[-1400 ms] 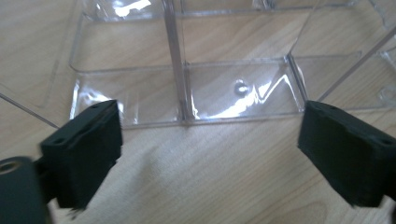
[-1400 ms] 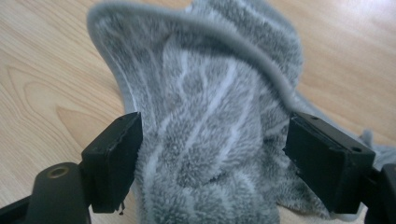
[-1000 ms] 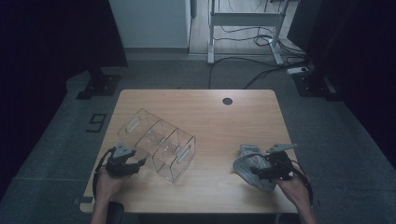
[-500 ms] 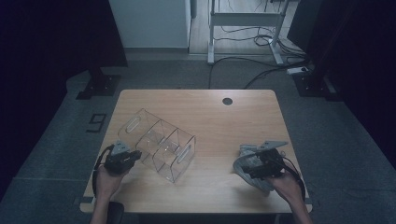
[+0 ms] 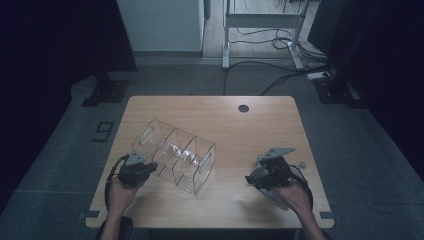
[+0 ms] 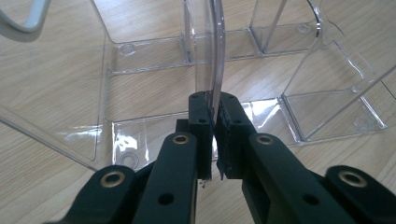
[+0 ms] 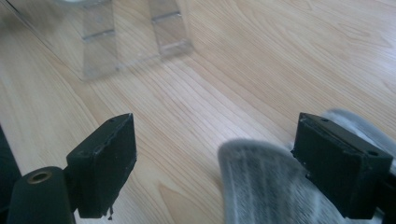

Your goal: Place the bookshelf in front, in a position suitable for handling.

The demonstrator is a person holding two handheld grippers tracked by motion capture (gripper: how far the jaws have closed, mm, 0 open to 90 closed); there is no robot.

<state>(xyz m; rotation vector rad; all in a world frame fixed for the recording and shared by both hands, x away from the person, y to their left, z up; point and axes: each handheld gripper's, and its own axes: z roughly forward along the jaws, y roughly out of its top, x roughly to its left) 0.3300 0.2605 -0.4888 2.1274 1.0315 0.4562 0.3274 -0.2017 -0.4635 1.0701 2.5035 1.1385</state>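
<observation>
A clear plastic organizer (image 5: 176, 154) with several open compartments lies tilted on the wooden table (image 5: 250, 132). My left gripper (image 5: 150, 167) is at its near left end. In the left gripper view the jaws have just been closing and my left gripper (image 6: 212, 106) now pinches a thin clear divider wall (image 6: 217, 51). My right gripper (image 5: 252, 179) is at the front right, with its jaws wide apart. In the right gripper view a grey striped cloth (image 7: 261, 186) lies blurred low between the jaws of my right gripper (image 7: 219, 142), close to the right one. The organizer (image 7: 116, 42) is farther ahead.
A small dark round hole (image 5: 243, 108) sits near the table's far edge. Beyond the table are a dark floor, cables and a white desk frame (image 5: 260, 30). Bare wood lies between the organizer and my right gripper.
My left gripper's jaws have closed on the organizer's wall. My right hand has moved left across the table, toward the organizer.
</observation>
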